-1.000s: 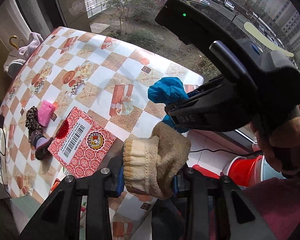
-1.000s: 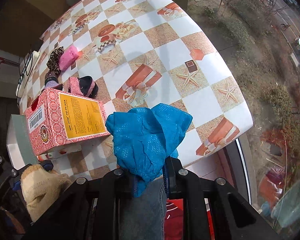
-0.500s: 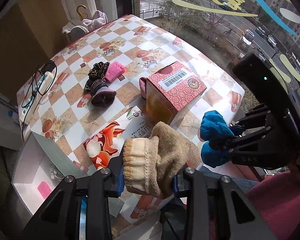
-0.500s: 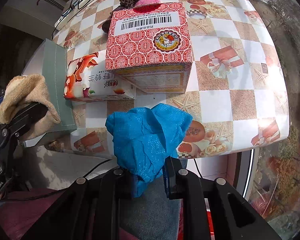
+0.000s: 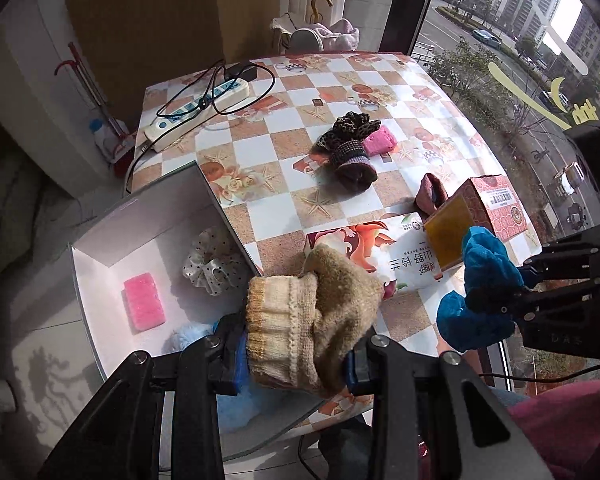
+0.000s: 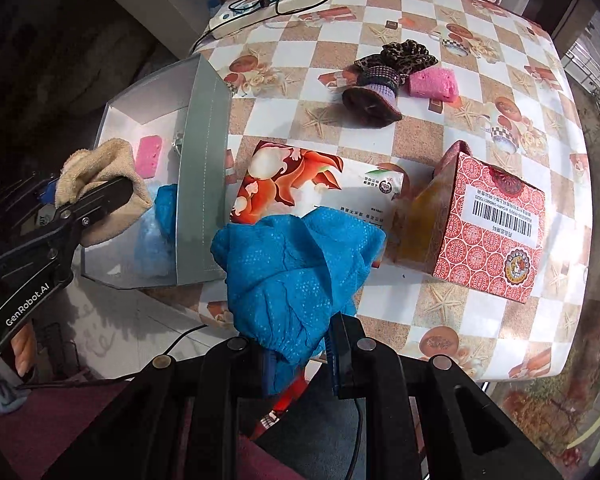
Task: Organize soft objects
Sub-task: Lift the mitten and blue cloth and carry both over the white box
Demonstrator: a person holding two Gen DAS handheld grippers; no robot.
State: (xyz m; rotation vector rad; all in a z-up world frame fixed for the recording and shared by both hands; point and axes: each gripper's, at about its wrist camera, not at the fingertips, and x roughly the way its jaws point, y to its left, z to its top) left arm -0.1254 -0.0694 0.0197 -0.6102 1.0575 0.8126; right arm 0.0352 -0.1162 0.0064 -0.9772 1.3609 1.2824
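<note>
Left tongs, clamped on the beige glove, have been swung over the white box; right tongs, gripping the blue cloth, trail beside it. Deposit is judged imminent.

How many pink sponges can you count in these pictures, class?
2. One pink sponge lies inside the white box at the table's edge. The other pink sponge sits on the table beside the leopard-print scrunchie. Others may be hidden.
</note>
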